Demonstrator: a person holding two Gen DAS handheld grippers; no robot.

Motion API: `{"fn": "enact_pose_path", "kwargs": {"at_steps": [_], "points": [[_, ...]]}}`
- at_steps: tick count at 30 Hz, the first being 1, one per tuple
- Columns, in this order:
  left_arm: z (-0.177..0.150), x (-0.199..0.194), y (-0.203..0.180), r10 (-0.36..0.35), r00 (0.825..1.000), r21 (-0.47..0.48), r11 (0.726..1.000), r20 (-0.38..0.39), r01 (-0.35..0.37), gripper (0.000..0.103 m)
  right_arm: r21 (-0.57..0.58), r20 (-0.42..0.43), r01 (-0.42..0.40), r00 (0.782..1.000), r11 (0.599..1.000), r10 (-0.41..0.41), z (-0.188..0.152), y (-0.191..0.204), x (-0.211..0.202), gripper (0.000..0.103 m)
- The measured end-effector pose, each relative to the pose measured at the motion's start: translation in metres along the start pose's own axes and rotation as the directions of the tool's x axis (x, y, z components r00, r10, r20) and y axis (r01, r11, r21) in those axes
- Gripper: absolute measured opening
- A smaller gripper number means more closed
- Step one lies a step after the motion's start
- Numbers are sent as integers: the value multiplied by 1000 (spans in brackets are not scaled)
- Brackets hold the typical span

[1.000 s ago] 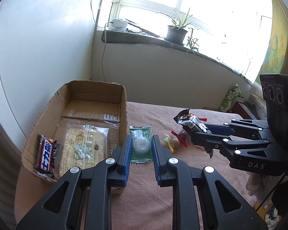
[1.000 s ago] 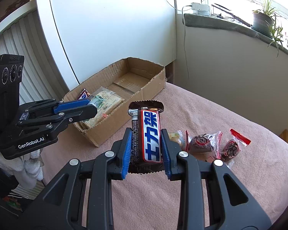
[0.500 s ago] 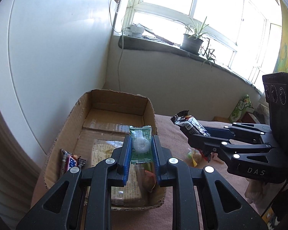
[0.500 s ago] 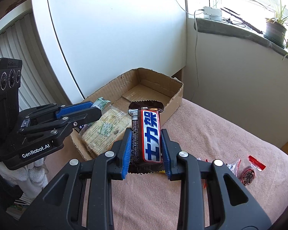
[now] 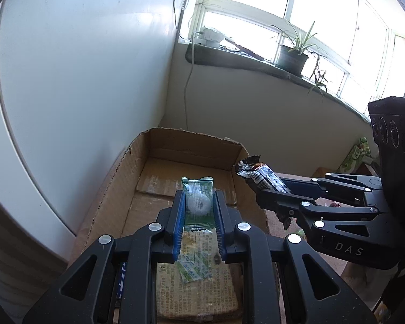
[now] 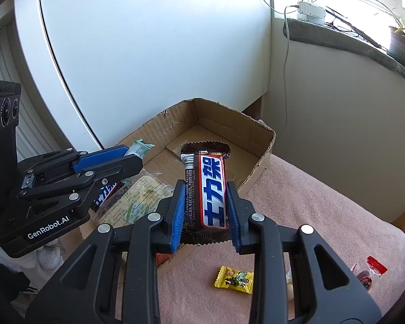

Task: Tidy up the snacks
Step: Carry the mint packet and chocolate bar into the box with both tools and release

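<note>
My left gripper (image 5: pixel 198 202) is shut on a small green packet (image 5: pixel 197 189) with a white round sweet inside, held above the open cardboard box (image 5: pixel 137 148). My right gripper (image 6: pixel 204 205) is shut on a brown chocolate bar (image 6: pixel 208 189) with blue characters, held over the box's near right wall (image 6: pixel 259 162). The right gripper also shows in the left wrist view (image 5: pixel 267 189), beside the box's right wall. The left gripper also shows in the right wrist view (image 6: pixel 127 156). In the box lie a large clear cracker pack (image 5: pixel 197 278) and another chocolate bar (image 6: pixel 105 191).
The box sits on a pink cloth (image 6: pixel 324 216) next to a white cabinet (image 6: pixel 148 40). A yellow candy (image 6: pixel 233 279) and red-sealed snack bags (image 6: pixel 368 270) lie on the cloth to the right. A windowsill with a potted plant (image 5: pixel 291 56) is behind.
Both grippers have moved left and forward with their snacks. The left one went from over the cloth to above the box; the right one reached the box's right wall.
</note>
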State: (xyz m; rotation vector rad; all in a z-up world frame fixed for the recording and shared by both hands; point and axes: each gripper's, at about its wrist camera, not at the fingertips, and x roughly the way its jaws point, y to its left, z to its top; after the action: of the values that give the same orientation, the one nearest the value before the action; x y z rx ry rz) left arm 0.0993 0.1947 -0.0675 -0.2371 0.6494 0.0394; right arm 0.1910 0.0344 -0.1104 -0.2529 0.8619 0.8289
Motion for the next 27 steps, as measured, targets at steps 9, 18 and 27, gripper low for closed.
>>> {"fn": "enact_pose_path", "kwargs": {"at_steps": [9,18,27], "points": [[5,10,11,20,1000,-15,1000,-14,-21,19,5,-27,-7,1000,1000,7,12,-7,28,30],[4,11,20,40,999,-33,999,-22,-41,21,0,-48,-13,999,1000,13,19,-6,46,30],[2,7,22,62,998,-46,997,-19,-63,46,-4,-42,0,999,1000,-1,21,-6,49,33]]}}
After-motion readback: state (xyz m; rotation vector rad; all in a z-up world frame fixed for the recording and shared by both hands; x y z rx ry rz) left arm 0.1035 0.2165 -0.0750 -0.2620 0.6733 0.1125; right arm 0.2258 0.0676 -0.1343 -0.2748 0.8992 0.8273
